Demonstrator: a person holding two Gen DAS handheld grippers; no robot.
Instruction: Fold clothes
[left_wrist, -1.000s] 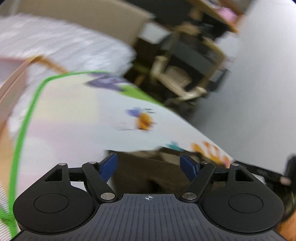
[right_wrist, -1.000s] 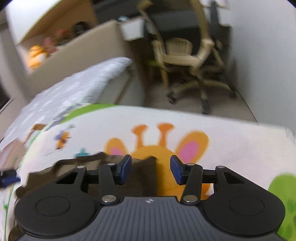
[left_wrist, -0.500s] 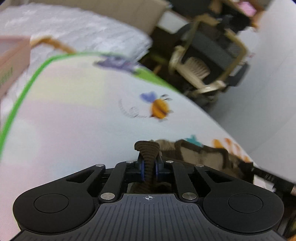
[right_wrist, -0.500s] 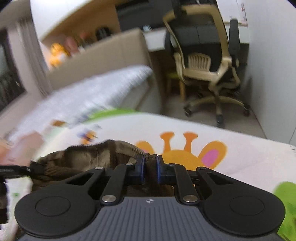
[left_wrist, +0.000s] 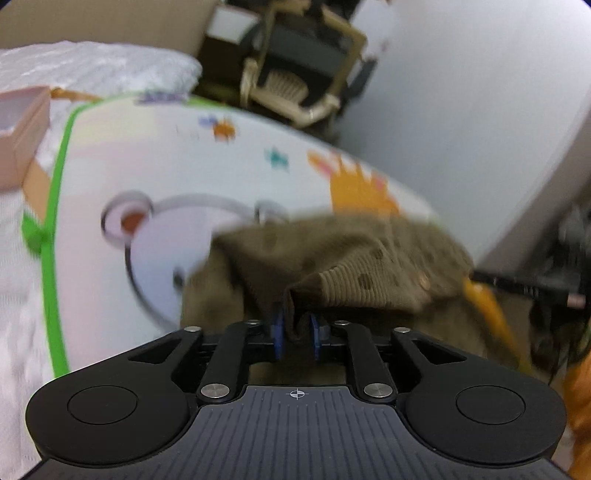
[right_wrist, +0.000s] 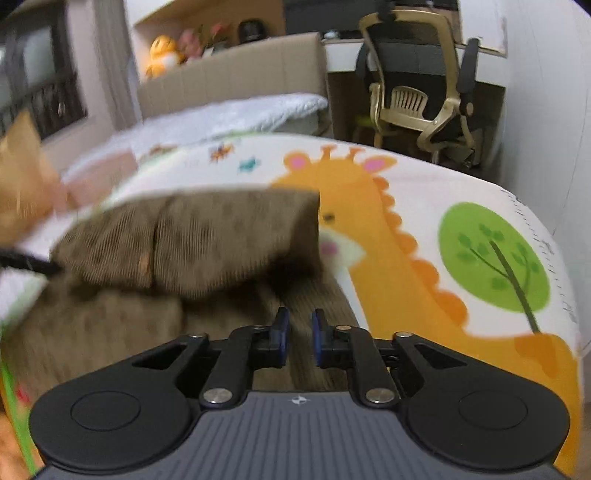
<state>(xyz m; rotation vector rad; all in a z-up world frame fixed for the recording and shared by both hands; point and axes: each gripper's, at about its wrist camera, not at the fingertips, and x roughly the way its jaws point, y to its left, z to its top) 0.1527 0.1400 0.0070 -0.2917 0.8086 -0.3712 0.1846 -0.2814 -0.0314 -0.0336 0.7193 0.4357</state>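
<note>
Garment: a brown ribbed-knit piece with darker dots (left_wrist: 354, 266), soft and bunched, lying on the cartoon play mat (left_wrist: 147, 155); in the right wrist view the same brown knit (right_wrist: 192, 236) shows one layer lifted over another, with a straight edge against the giraffe print.
Left gripper: (left_wrist: 295, 334) blue pads pinched narrow on a fold of the knit, which stands up between them.
Right gripper: (right_wrist: 299, 338) blue pads a small gap apart above the knit; nothing shows clamped between them at the tips, and whether cloth is caught lower down I cannot tell.
Mat: smooth, glossy, white with a green border, printed with a bear face, a bee and an orange giraffe; the green tree (right_wrist: 495, 258) shows only from the right.
Only from the left: a pink box (left_wrist: 22, 136) at the mat's edge, cut off by the frame.
Both views: a tan mesh office chair (right_wrist: 417, 92) and a white quilted bed cover (right_wrist: 236, 114) beyond the mat.
Hard to make out: motion blur smears the garment's outline; its type is unclear.
</note>
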